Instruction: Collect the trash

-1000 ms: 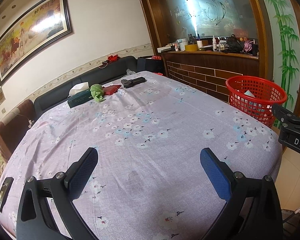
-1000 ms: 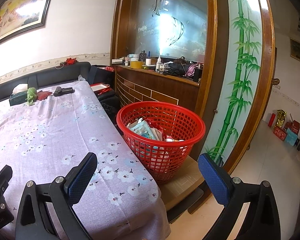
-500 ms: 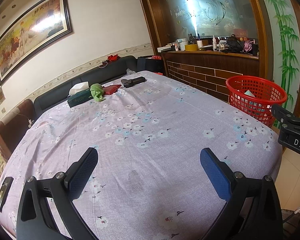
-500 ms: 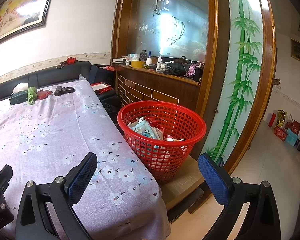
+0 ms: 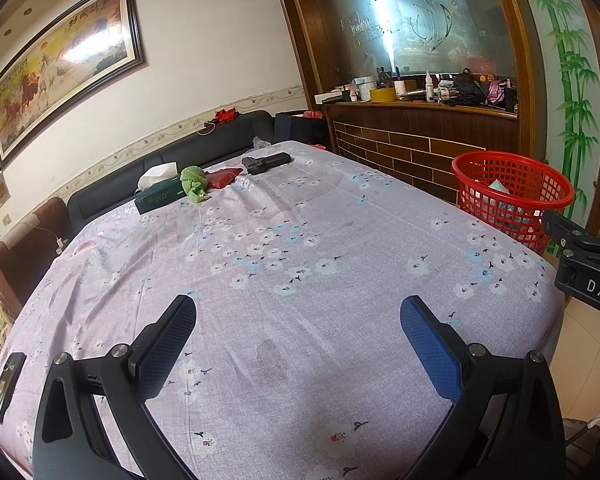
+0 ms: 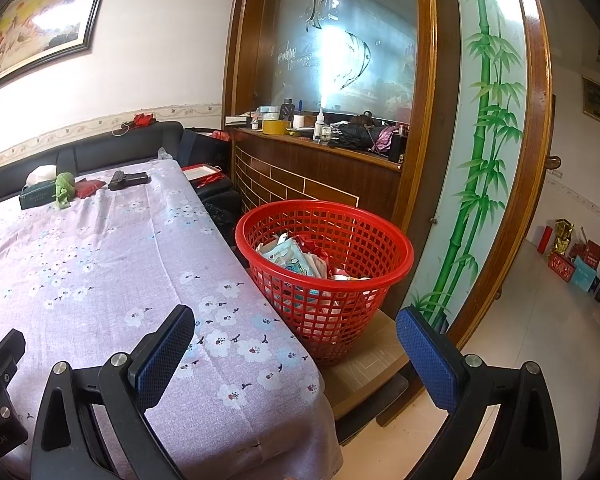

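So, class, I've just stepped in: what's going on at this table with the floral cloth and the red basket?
A person holds a two-finger tool in each hand over the table. The left tool and right tool are both open and carry nothing. The red basket beside the table already holds wrappers. At the far end lie a tissue box, a green crumpled piece, a red packet and a black object.

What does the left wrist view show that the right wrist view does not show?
Only the left wrist view shows the dark phone at the table's near left edge. Only the right wrist view shows the wrappers inside the red basket and the boxes on the floor. Both show the basket, the tissue box, the green cloth and open, empty grippers.
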Demonstrator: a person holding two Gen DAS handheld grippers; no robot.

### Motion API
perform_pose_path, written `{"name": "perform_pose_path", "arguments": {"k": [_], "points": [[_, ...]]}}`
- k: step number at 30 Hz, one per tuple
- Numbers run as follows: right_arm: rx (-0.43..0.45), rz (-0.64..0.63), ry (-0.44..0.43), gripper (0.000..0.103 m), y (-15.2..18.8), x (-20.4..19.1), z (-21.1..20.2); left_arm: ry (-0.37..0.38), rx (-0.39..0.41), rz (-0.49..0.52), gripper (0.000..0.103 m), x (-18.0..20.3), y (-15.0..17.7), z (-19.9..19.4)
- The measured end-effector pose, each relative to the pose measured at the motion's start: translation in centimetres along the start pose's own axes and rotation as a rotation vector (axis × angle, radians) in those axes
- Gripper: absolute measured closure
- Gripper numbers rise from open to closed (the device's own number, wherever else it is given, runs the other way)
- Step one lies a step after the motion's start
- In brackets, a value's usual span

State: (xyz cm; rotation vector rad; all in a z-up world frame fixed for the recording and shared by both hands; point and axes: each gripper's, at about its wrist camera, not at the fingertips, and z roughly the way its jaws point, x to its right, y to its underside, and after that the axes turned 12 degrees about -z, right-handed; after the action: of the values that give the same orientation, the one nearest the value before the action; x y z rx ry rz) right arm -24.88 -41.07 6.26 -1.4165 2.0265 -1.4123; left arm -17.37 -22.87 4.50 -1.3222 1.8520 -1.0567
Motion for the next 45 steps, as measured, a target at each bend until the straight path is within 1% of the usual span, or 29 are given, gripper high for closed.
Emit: {"name": "perform_pose_path", "arguments": {"k": [9,16,20,22,24,26,28,30,33,34,36,38,40,41,42,43,45], "points": [[-0.004,-0.003,-0.004,0.001,0.1,-0.2,0.1,0.000,-0.002,-0.001,0.002,0.0,0.0,0.0],[-0.007,-0.005,-0.006,0.001,0.0,-0.5,0.1,0.000,-0.011,-0.015,0.002,-0.2,0.7,0.1],[-0.004,-0.014,-0.026,0.001,-0.7,-1.0,0.3,-0.011,-0.035,-0.065,0.002,-2.2,0.2,0.4],[0.004,-0.024,-0.042,0.001,-1.3,-1.5,0.4,-0.040,-0.046,-0.095,0.002,-3.8,-0.2,0.7],[0.005,-0.032,-0.079,0.001,-2.1,-2.3,0.8,-0.068,-0.070,-0.146,0.002,-6.4,-0.4,1.2],[-0.023,-0.063,-0.150,0.001,-3.1,-4.2,1.6,-0.102,-0.097,-0.200,0.002,-9.2,-0.7,1.7],[-0.062,-0.101,-0.232,0.001,-4.0,-6.6,2.5,-0.152,-0.127,-0.251,0.002,-12.1,-0.7,2.3],[-0.085,-0.139,-0.294,0.001,-4.7,-9.2,3.2,-0.203,-0.183,-0.292,0.002,-15.2,-0.6,3.2],[-0.163,-0.184,-0.406,0.001,-5.9,-13.5,5.1,-0.271,-0.270,-0.350,0.002,-19.5,-0.1,4.8],[-0.186,-0.186,-0.444,0.001,-6.2,-15.1,5.9,-0.279,-0.295,-0.364,0.002,-20.5,0.0,5.2],[-0.246,-0.212,-0.467,0.001,-6.7,-17.7,7.2,-0.275,-0.345,-0.413,0.002,-22.8,0.2,6.1],[-0.288,-0.225,-0.505,0.001,-7.1,-20.3,8.5,-0.300,-0.379,-0.458,0.002,-24.7,0.4,6.8],[-0.354,-0.230,-0.514,0.001,-7.2,-22.5,9.9,-0.311,-0.404,-0.473,0.002,-25.8,0.5,7.6],[-0.380,-0.220,-0.531,0.000,-7.2,-23.2,10.5,-0.302,-0.421,-0.474,0.002,-26.1,0.6,8.1],[-0.393,-0.216,-0.520,0.000,-7.3,-23.9,10.8,-0.290,-0.436,-0.475,0.002,-26.5,0.6,8.5],[-0.382,-0.233,-0.475,0.000,-7.6,-24.7,10.9,-0.276,-0.455,-0.478,0.002,-26.8,0.7,8.9],[-0.384,-0.237,-0.488,0.000,-8.0,-25.9,11.0,-0.273,-0.456,-0.476,0.002,-27.1,0.7,9.3]]}}
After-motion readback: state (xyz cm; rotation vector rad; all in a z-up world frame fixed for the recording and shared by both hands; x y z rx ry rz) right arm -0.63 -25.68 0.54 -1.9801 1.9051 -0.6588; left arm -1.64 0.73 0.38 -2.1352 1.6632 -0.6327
